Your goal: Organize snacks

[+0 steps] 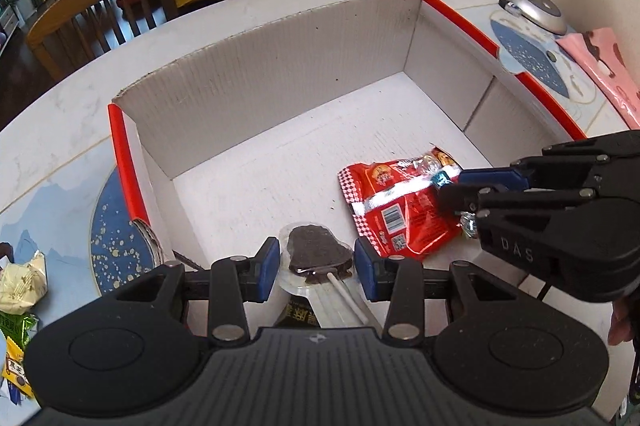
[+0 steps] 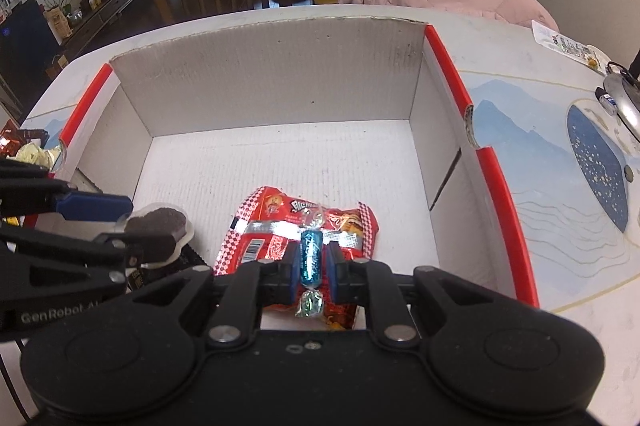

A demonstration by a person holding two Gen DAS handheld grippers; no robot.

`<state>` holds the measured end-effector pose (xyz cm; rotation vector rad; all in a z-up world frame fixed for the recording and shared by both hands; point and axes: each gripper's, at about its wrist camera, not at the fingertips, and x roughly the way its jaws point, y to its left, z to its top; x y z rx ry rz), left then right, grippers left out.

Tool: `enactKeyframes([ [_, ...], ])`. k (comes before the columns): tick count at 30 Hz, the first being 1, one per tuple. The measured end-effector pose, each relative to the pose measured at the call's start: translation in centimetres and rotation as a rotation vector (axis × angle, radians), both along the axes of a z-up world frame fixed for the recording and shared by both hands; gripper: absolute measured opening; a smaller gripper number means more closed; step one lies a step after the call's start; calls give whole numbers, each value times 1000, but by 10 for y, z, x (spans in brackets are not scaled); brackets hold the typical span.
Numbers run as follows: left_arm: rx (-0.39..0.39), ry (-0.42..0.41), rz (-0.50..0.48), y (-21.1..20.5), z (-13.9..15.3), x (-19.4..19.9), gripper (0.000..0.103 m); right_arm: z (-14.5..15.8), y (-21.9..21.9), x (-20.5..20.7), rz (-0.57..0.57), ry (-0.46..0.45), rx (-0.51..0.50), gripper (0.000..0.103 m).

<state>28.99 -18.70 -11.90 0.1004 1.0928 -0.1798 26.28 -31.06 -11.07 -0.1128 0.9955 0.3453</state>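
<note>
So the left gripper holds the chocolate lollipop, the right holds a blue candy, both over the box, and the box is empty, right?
Not empty: a red snack packet already lies on the box floor, as the right wrist view shows. The rest stands: left gripper on the lollipop, right gripper on the blue candy.

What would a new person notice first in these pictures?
The big white cardboard box with red edges fills the middle of the table. A red snack bag lies flat on its floor, near the front. Over the box, the left gripper holds a dark chocolate lollipop in clear wrap, and the right gripper has its jaws shut on a blue foil candy above the bag.
</note>
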Motion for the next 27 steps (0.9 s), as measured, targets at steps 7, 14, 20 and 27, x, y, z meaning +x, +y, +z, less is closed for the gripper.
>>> enactKeyframes([
  [7, -30, -24, -14, 5, 9, -9, 40, 15, -6, -9, -6, -23, 45, 13],
  [14, -67, -51, -20, 14, 24, -24, 43, 37, -5, -27, 0, -68, 81, 15],
  [20, -111, -116, -21, 25, 52, -48, 46, 63, 1, -50, 24, -125, 128, 18],
  [27, -138, -199, -7, 43, 82, -78, 51, 90, 17, -77, 63, -215, 164, 22],
])
